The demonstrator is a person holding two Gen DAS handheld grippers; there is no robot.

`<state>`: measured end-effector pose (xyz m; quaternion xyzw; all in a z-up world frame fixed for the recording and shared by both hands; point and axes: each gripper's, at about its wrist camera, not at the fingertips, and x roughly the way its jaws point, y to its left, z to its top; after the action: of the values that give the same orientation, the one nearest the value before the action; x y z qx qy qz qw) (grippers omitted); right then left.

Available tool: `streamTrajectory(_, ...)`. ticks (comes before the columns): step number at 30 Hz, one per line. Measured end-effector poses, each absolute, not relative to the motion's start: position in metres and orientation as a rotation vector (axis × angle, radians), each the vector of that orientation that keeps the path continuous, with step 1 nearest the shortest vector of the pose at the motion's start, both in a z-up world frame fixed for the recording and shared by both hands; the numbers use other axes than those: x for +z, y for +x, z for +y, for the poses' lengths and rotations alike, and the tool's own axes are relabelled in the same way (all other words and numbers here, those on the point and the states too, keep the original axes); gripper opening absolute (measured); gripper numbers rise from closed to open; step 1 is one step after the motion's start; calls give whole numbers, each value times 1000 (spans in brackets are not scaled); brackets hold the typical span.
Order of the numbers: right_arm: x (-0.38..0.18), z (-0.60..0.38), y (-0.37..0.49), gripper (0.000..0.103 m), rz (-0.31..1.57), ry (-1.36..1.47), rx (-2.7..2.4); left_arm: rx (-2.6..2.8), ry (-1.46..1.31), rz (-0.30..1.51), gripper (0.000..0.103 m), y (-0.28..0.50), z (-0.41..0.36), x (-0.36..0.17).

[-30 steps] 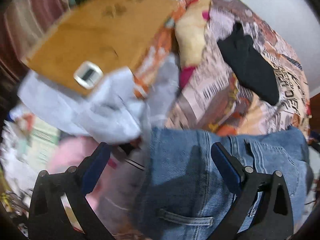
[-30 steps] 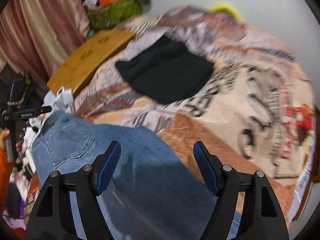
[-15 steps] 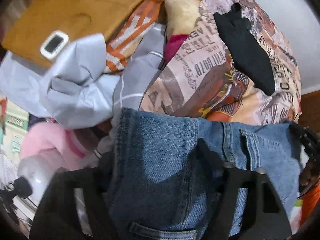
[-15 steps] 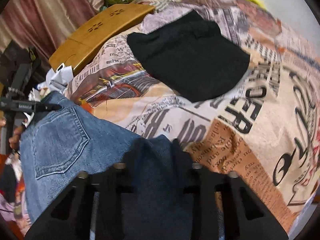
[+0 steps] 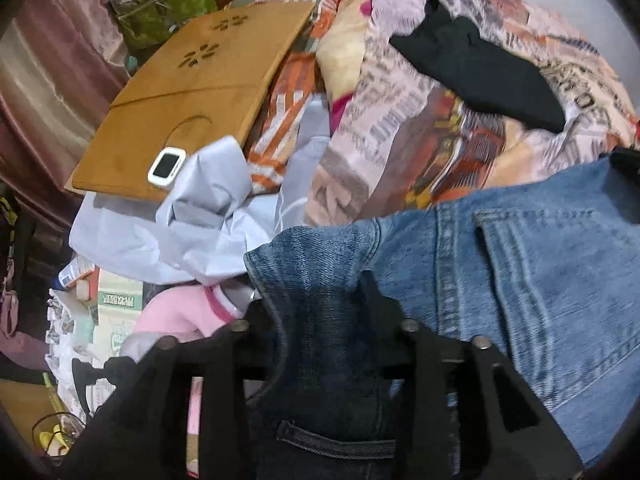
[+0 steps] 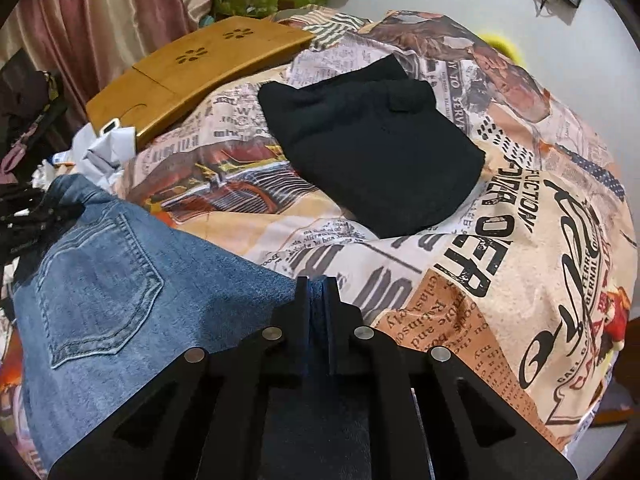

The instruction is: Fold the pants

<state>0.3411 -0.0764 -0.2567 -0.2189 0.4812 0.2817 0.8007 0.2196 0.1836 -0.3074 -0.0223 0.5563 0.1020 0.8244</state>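
The blue jeans (image 5: 520,264) hang stretched between my two grippers over the near edge of the bed. My left gripper (image 5: 320,300) is shut on the jeans' waistband corner, near a belt loop; denim bunches between its fingers. My right gripper (image 6: 318,292) is shut on the jeans (image 6: 120,280) at the other edge, its fingers (image 6: 302,300) pinching a thin fold. A back pocket (image 6: 100,276) faces up in the right wrist view.
The bed's newspaper-print cover (image 6: 520,240) carries a folded black garment (image 6: 372,152) in its middle. A wooden lap tray (image 5: 192,92) with a small white device (image 5: 166,162) lies at the left, beside crumpled grey cloth (image 5: 192,224) and floor clutter.
Both grippers went from open above the jeans to shut on the denim. The jeans are now pulled taut between them and lifted a little.
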Motion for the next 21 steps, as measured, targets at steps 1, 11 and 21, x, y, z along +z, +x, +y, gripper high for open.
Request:
streamTrajectory(1,-255,-75,338,9,1035,-484,606,220,-32,1183,47,218,182,-305)
streamTrajectory(11,-203,-94,281,58,926,-490,661,230,-158,1087,87,178,206,-258)
streamTrajectory(21,-228,-114,226,61,1018,-443,706,213,-418,1258,87,131,216,-299)
